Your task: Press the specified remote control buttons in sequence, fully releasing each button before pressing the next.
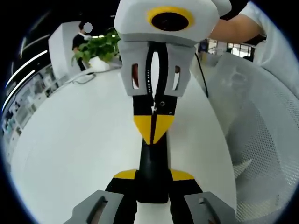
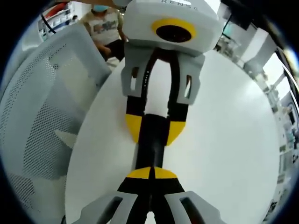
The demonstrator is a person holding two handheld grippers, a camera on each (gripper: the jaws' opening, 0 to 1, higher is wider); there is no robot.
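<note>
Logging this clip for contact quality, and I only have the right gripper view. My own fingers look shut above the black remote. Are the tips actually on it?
Observer: In the left gripper view, the right gripper has its yellow tips together, and they appear to rest on top of the remote.
Operator: Anything else on the table?
Observer: A potted plant stands at the far edge of the white table.
Operator: Is anything trailing near the gripper?
Observer: A thin black cable runs down behind it, beside the white mesh chair.
</note>
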